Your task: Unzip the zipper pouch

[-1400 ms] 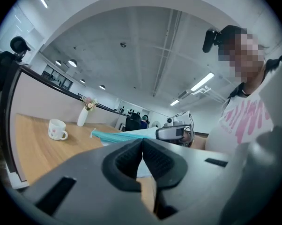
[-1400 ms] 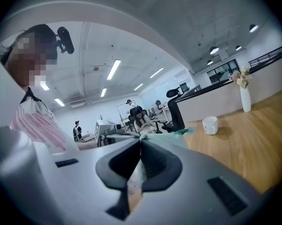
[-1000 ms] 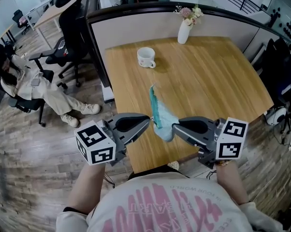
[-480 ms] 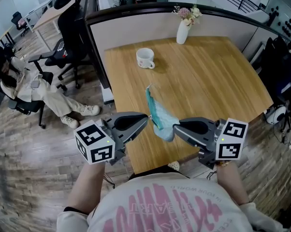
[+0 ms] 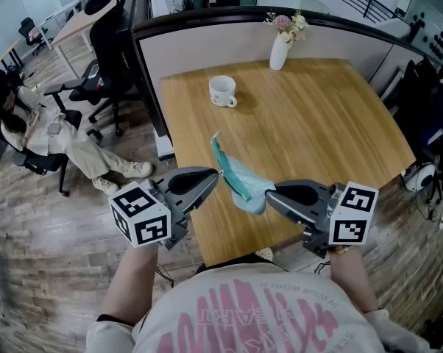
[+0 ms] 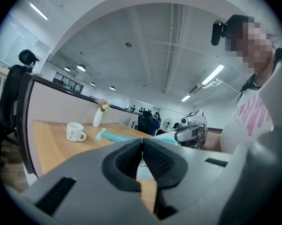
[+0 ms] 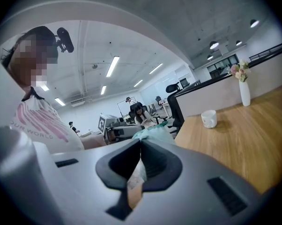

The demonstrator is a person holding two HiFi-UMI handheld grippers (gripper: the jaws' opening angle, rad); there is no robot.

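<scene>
A teal and pale blue zipper pouch [image 5: 240, 179] hangs stretched between my two grippers above the front part of the wooden table [image 5: 317, 116]. Its far end sticks up and leans left. My left gripper [image 5: 218, 174] is shut on the pouch's upper edge near its middle; whether it pinches the zipper pull I cannot tell. My right gripper [image 5: 266, 192] is shut on the pouch's near, lower end. In the left gripper view the jaws [image 6: 142, 142] meet, with the pouch [image 6: 117, 136] just beyond them. In the right gripper view pale fabric sits between the closed jaws [image 7: 140, 144].
A white mug [image 5: 223, 90] and a white vase with flowers [image 5: 280, 48] stand at the table's far side, before a grey partition [image 5: 207, 39]. An office chair [image 5: 107, 57] and a seated person [image 5: 52, 134] are to the left, beyond the table edge.
My left gripper has moved a little to the left and away, and the pouch's free far end has swung left with it. The right gripper has stayed in place.
</scene>
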